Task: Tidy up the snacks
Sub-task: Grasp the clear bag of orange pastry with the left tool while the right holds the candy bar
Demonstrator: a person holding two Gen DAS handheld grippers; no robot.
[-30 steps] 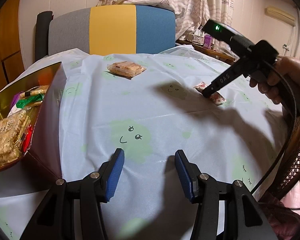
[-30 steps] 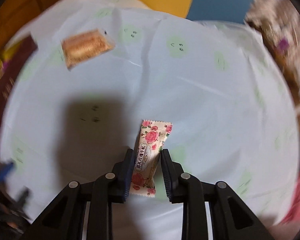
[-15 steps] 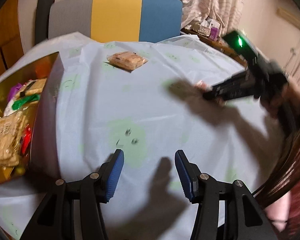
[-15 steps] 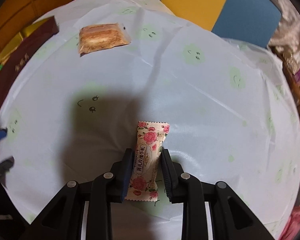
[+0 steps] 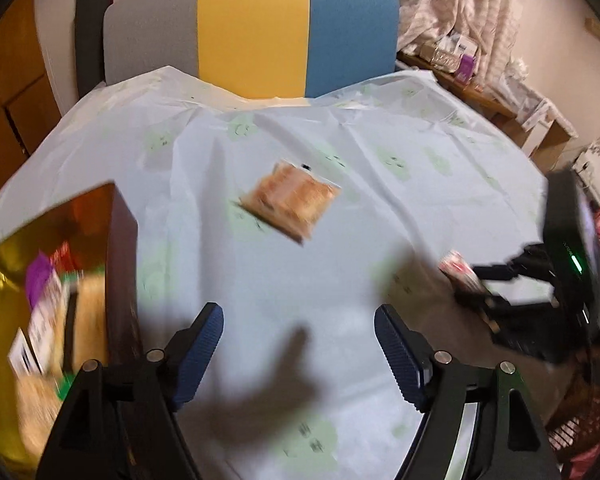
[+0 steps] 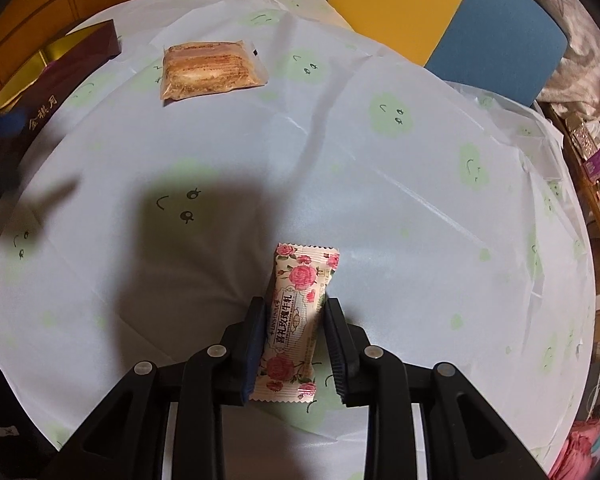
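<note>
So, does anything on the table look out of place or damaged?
Nothing looks damaged or spilled. One clear-wrapped pastry lies alone on the tablecloth, outside the open gift box where other snacks sit. The rose-print candy is gripped in the right claw; the left claw is opening, with nothing between its fingers.

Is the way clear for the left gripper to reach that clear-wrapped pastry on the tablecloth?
Probably yes. The left gripper, its jaws opening and holding nothing, faces the pastry across bare tablecloth. The box sits to one side, and the right gripper holds the rose candy off to the other.
</note>
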